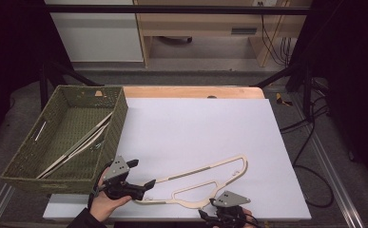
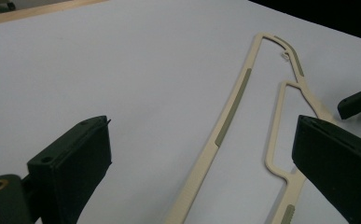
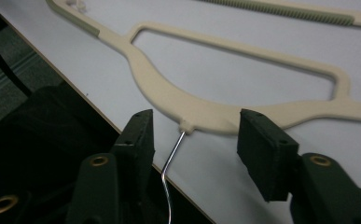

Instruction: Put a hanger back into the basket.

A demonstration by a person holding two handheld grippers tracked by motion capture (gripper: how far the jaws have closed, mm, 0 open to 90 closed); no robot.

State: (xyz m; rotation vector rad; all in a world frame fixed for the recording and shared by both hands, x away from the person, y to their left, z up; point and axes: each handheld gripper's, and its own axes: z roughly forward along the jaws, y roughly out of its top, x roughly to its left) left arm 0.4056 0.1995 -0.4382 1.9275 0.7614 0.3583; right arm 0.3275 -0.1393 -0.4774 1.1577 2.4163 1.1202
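the step in hand looks like the pick-up of the one cream hanger [image 1: 205, 178] lying flat on the white board [image 1: 196, 128] near its near edge: the right gripper [image 3: 194, 133] straddles the neck above the wire hook [image 3: 171, 163], its jaws half-closed and not yet touching. next, i judge, it must clench on the neck and lift toward the one green basket [image 1: 120, 118] at the left, where about two more hangers lean, while the left gripper [image 2: 201, 154] stands released over the hanger's left arm.

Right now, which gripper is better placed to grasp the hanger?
Right. The right gripper has its jaws either side of the hanger neck. The left gripper stands open above the arms.
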